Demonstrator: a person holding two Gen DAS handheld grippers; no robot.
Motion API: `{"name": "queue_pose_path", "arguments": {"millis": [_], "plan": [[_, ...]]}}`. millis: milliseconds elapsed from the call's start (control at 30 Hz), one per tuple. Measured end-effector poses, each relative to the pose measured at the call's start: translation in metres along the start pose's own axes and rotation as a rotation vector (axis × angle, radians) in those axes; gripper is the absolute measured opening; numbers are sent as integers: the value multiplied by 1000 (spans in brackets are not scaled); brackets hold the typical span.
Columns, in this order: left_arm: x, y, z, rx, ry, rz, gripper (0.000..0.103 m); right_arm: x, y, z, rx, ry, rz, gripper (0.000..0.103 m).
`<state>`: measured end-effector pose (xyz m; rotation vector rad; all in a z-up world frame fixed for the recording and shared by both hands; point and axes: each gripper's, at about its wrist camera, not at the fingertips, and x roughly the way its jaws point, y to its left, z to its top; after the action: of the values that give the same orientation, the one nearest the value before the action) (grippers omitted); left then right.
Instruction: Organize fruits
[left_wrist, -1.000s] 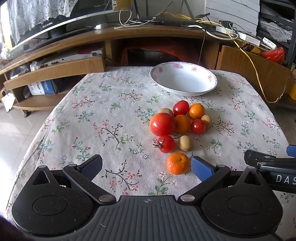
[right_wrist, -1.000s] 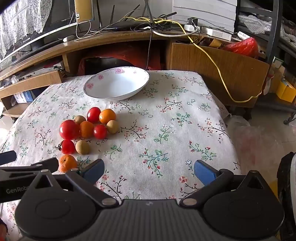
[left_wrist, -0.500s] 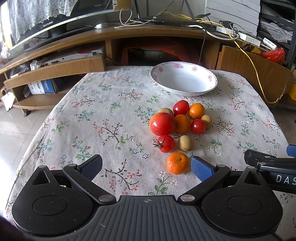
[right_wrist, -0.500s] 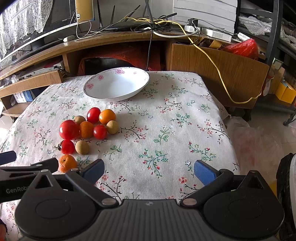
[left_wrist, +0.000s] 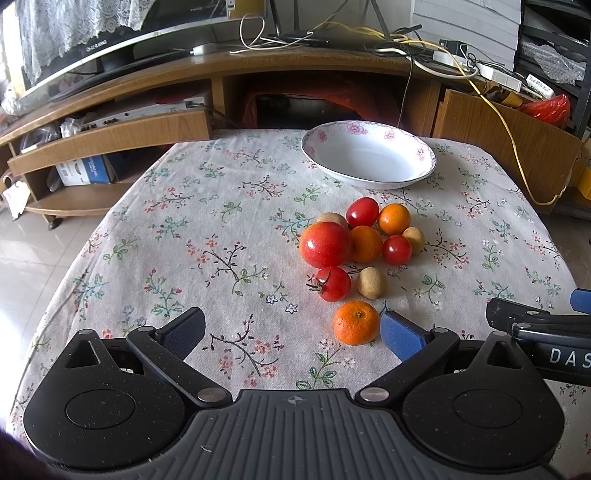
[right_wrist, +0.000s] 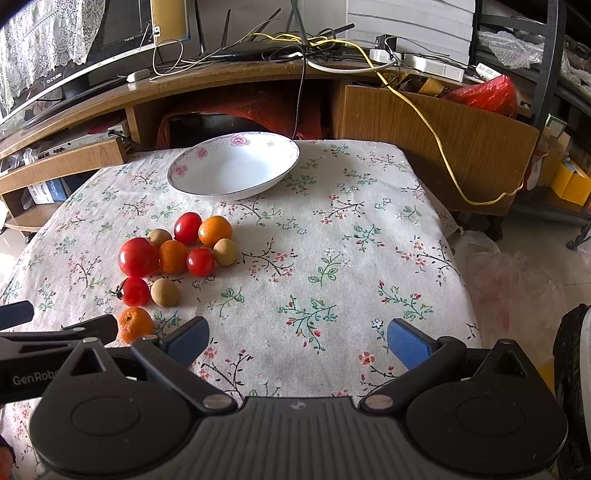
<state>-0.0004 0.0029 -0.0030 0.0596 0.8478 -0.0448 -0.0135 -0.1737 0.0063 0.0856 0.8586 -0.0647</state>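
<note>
A cluster of fruit lies on the floral tablecloth: a big red tomato (left_wrist: 324, 244), small red tomatoes, orange mandarins and several small brown fruits. The nearest mandarin (left_wrist: 356, 322) sits just left of my left gripper's right pad (left_wrist: 400, 340). My left gripper (left_wrist: 291, 332) is open and holds nothing. A white bowl (left_wrist: 369, 157) with pink flowers stands empty at the table's far side. In the right wrist view my right gripper (right_wrist: 297, 341) is open over bare cloth, right of the fruit cluster (right_wrist: 177, 254) and the bowl (right_wrist: 233, 168).
A wooden TV stand (left_wrist: 207, 74) with cables runs behind the table. A wooden cabinet (right_wrist: 436, 136) with a yellow cable stands at the right. The table's right edge (right_wrist: 454, 251) drops to the floor. Each gripper's side shows in the other's view.
</note>
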Motion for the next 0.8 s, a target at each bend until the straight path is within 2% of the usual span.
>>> {"name": "queue_pose_path", "arguments": {"millis": [800], "plan": [[5, 3, -5, 12, 18, -1, 98, 7, 8, -3, -33, 39, 51, 95]]}}
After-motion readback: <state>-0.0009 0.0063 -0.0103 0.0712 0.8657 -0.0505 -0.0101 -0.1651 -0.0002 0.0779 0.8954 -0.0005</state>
